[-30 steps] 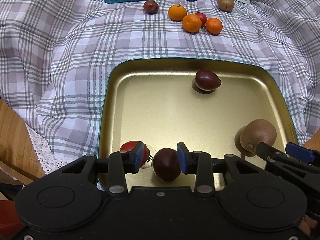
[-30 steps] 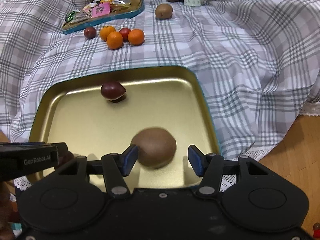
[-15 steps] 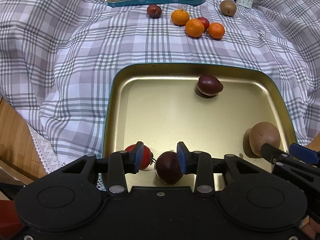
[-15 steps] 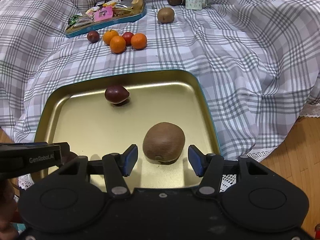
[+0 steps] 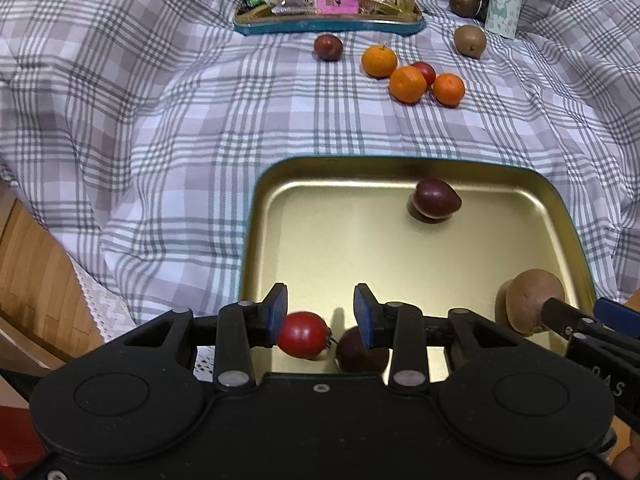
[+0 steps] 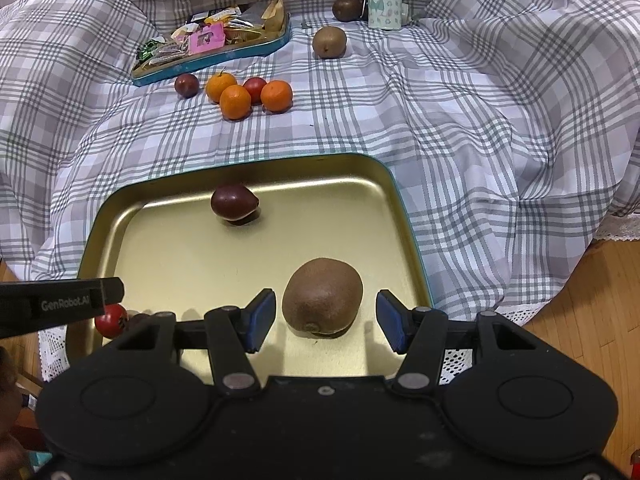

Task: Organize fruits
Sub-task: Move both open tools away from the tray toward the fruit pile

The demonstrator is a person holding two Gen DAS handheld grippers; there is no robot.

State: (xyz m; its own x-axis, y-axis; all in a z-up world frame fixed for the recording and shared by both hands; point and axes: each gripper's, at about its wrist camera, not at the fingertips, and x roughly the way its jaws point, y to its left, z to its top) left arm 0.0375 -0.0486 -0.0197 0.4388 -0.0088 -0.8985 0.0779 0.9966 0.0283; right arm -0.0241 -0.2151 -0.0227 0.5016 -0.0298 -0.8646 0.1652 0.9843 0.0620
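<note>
Kiwi (image 6: pixel 322 297) — between open right gripper (image 6: pixel 326 320) fingers, untouched.

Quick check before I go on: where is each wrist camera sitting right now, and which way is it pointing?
Left wrist: sits behind the open left gripper, low over the gold metal tray's near-left corner, facing the far snack tin; the right gripper's tip shows at right.
Right wrist: sits behind the open right gripper, over the tray's near-right, straddling the brown kiwi; the left gripper's arm shows at left.
Shared: tray, kiwi, dark pointed plum, small red tomato-like fruit, three oranges.
</note>
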